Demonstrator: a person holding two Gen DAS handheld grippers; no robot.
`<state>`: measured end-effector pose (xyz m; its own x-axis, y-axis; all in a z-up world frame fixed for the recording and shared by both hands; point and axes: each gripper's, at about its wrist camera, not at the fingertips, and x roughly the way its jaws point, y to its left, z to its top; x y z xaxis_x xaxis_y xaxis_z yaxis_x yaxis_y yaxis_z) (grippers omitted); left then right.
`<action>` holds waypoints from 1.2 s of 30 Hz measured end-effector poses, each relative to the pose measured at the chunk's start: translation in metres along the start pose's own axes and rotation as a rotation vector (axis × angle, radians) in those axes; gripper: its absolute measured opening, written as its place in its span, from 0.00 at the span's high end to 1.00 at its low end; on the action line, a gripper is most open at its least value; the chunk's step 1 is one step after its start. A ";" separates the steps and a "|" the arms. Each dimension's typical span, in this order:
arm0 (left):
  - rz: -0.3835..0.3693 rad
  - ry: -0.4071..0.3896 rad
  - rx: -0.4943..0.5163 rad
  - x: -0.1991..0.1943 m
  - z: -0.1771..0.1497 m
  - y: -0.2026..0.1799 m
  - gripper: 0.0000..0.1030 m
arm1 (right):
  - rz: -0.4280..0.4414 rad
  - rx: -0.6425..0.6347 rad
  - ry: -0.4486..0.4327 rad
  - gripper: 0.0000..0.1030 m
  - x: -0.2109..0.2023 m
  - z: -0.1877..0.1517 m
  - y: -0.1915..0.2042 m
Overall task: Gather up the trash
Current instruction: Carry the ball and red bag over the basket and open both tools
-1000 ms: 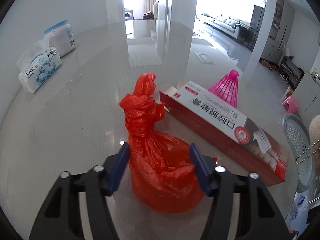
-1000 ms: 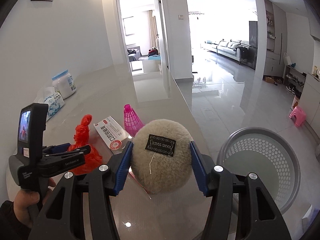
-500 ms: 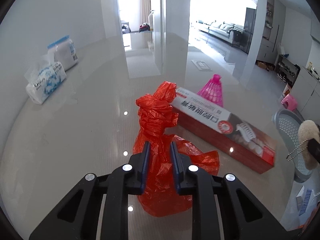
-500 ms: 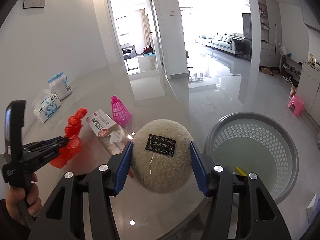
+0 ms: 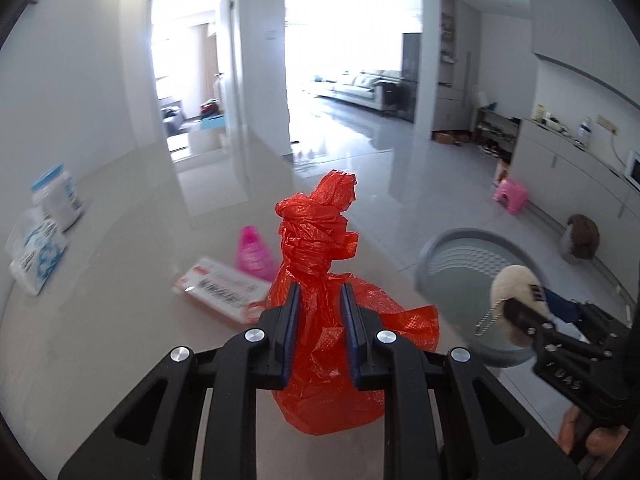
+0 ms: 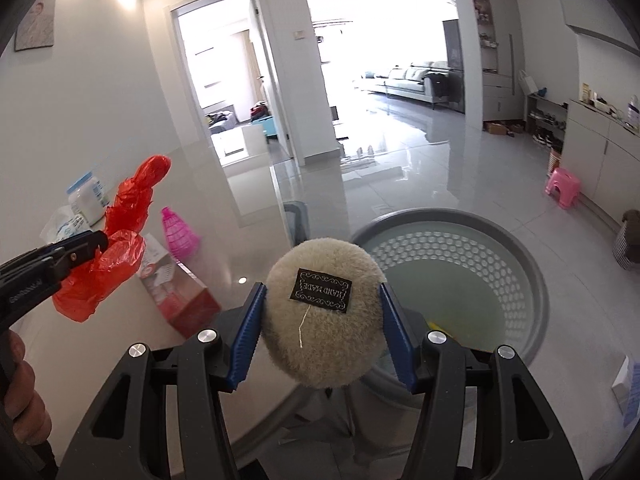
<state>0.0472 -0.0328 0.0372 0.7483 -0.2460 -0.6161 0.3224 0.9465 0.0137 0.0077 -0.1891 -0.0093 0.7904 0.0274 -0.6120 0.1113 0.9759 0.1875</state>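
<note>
Glossy table point(image 5: 100, 320): box point(image 5: 224, 292), pink shuttlecock point(image 5: 254, 254); left jaws pinch red bag point(image 5: 320, 312), right clamp pompom point(image 6: 324, 320) above basket point(image 6: 532, 280).

A home: sofa point(image 6: 416, 80), shoe rack point(image 6: 546, 124), open doorway point(image 6: 236, 92).

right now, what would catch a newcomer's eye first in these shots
The red bag stands out most, pinched in the left gripper above the table. Next is the fluffy ball with a black label, clamped in the right gripper at the table's edge, in front of the grey basket on the floor. A pink shuttlecock and a red box lie on the table behind the bag.
</note>
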 end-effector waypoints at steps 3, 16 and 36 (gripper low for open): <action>-0.062 -0.007 0.045 0.006 0.009 -0.036 0.80 | -0.030 0.032 -0.006 0.47 -0.003 -0.001 -0.023; -0.173 0.053 0.158 0.081 0.019 -0.136 0.80 | -0.087 0.128 0.001 0.47 0.018 0.003 -0.110; -0.135 0.181 0.169 0.149 0.010 -0.168 0.60 | -0.062 0.163 0.105 0.35 0.077 0.001 -0.141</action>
<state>0.1108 -0.2310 -0.0489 0.5812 -0.3115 -0.7518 0.5156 0.8557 0.0440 0.0534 -0.3251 -0.0816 0.7124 -0.0011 -0.7018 0.2611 0.9287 0.2635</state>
